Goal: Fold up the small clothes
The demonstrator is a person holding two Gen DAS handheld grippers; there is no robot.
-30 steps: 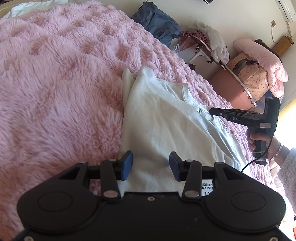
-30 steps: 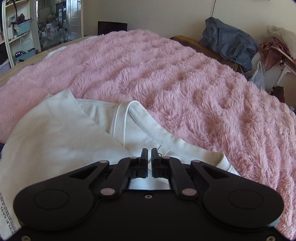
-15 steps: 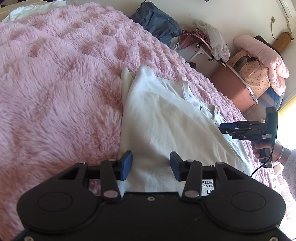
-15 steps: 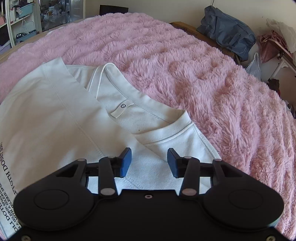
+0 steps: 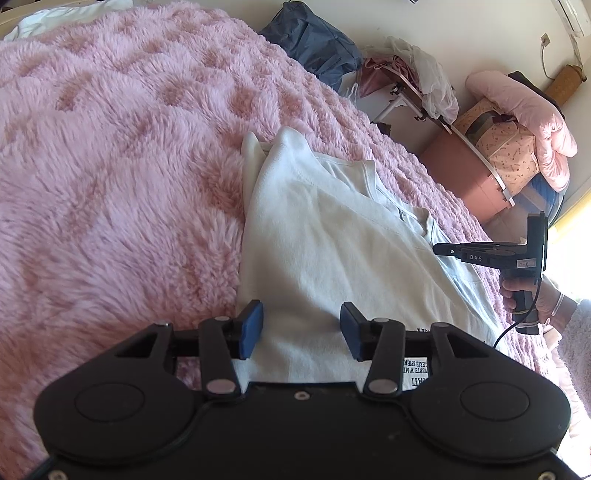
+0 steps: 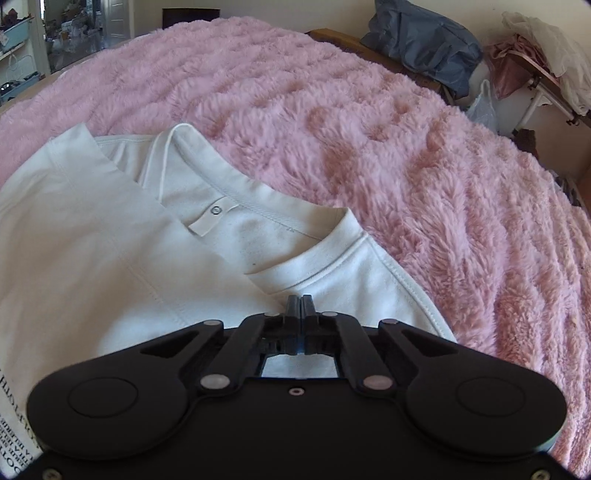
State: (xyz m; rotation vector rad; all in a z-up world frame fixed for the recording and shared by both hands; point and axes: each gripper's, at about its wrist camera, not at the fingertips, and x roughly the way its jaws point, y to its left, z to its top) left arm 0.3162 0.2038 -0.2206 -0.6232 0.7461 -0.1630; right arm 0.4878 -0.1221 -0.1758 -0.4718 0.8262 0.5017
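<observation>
A small white T-shirt (image 5: 332,243) lies partly folded on a fluffy pink blanket (image 5: 110,184), with its neckline and label showing in the right wrist view (image 6: 221,229). My left gripper (image 5: 301,328) is open, its blue pads spread just above the shirt's lower end. My right gripper (image 6: 300,306) has its jaws together over the shirt just below the collar. I cannot tell if cloth is pinched between them. From the left wrist view the right gripper (image 5: 443,249) hovers at the shirt's collar side.
The pink blanket (image 6: 406,147) covers the whole bed. Past the far edge are a dark blue bag (image 5: 314,40), a rack with clothes (image 5: 417,81), a brown box (image 5: 461,173) and a pink padded bundle (image 5: 524,122). A doorway shows at far left (image 6: 74,33).
My right gripper opened half a second ago and has now closed again just below the collar. My left gripper stayed open in place.
</observation>
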